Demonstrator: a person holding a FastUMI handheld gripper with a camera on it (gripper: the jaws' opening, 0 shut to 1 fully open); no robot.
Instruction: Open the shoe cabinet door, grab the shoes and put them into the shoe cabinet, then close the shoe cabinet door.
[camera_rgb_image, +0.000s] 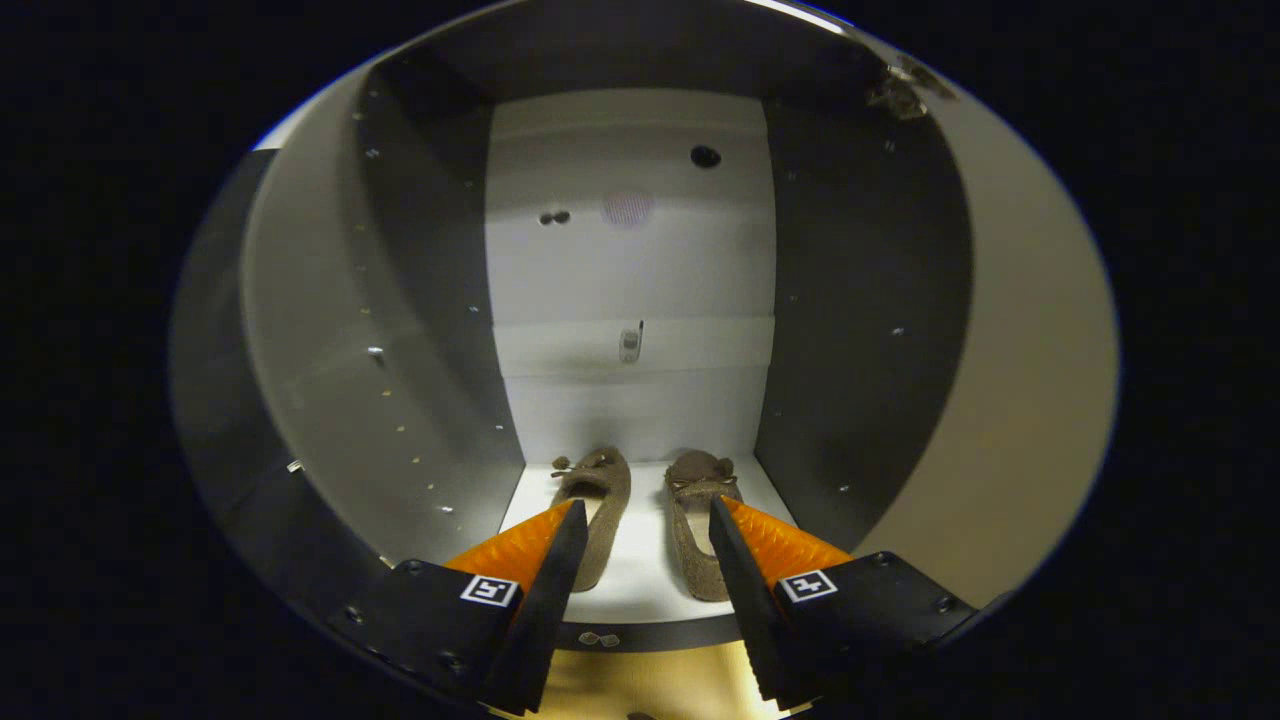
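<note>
Fingers (640, 515) spread and empty before the shoe cabinet (870, 330), shoes (650, 520) side by side on its floor.

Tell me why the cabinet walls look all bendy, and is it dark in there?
Gripper view: the fisheye lens bows the cabinet side walls; the back panel is brightly lit, the sides shadowed; the shoes look sharp, lying beyond the open fingers.

The two shoes (645, 520) are a dull brown, fuzzy-looking, each with a small brown bow. The shoe cabinet (630, 280) has a white back panel and floor, and dark grey side walls dotted with pale holes.
</note>
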